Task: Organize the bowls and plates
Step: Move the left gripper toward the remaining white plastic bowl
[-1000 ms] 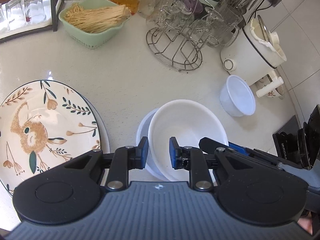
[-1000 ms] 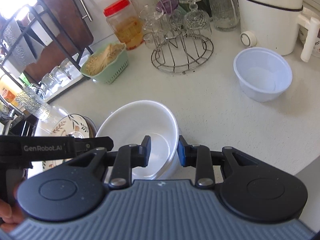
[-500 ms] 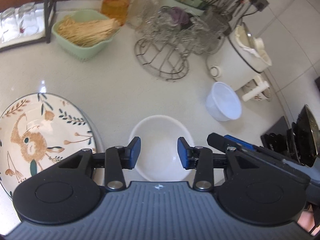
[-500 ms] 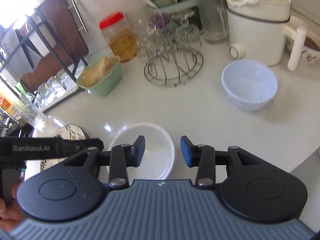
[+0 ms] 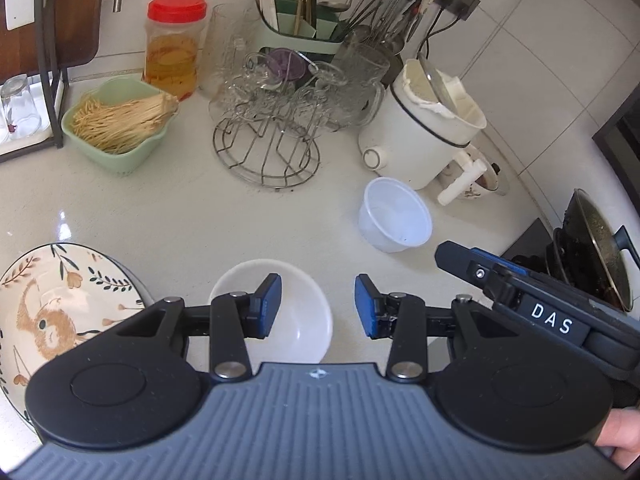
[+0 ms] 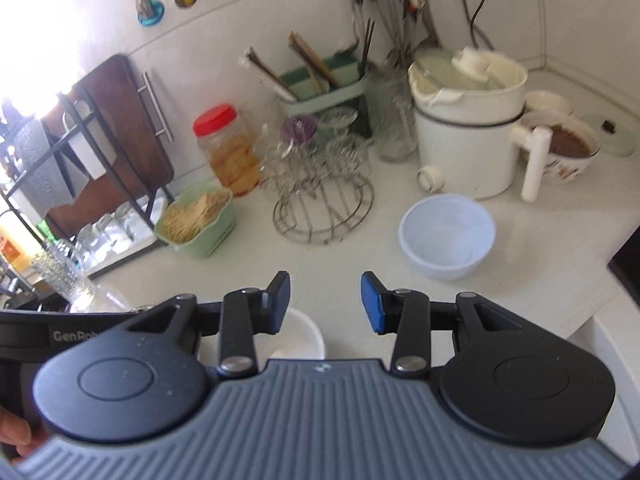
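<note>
One white bowl (image 5: 280,312) sits on the counter (image 5: 200,208), below both grippers. One floral plate (image 5: 60,304) lies at its 9 o'clock, just beside it. One plastic bowl (image 5: 394,220) stands at its 1 o'clock, apart, near the white cooker (image 5: 420,136). Left gripper (image 5: 316,306): jaws part open, nothing between the pads, clear of the bowl. Right gripper (image 6: 325,304): same condition, empty. Both sets of jaws have just been opening. Bare counter lies between the white bowl and the wire rack (image 5: 266,156) at 12 o'clock. The counter edge runs at 3 o'clock, beside the stove (image 5: 580,248).
</note>
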Tool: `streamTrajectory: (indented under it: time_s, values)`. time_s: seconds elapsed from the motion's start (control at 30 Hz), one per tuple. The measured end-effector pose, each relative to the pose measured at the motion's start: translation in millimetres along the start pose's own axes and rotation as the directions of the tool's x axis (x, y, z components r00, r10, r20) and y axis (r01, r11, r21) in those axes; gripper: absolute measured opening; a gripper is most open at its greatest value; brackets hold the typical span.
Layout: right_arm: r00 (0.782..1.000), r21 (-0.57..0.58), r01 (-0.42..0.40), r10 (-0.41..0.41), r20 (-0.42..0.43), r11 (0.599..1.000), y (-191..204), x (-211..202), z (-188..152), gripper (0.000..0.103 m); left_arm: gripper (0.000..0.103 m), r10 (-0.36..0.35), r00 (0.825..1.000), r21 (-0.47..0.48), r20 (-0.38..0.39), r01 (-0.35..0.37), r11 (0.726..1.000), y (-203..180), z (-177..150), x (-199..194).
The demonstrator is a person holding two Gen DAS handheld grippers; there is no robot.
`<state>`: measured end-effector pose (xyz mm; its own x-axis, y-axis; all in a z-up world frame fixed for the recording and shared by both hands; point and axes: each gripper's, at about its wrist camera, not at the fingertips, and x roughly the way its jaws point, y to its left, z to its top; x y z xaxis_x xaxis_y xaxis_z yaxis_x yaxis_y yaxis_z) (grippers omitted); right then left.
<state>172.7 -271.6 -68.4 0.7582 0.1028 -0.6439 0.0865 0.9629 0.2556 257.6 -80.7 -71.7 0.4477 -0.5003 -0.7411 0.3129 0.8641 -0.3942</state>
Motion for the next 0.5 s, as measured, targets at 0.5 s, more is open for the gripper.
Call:
streamTrajectory:
  time_s: [0.5]
  values:
    - [0.997, 0.069, 0.07, -0.072, 0.034, 0.995, -33, -18, -8, 0.042, 0.076, 0.045, 0.997, 0.112, 0.07, -0.052, 0.992, -34, 13, 10]
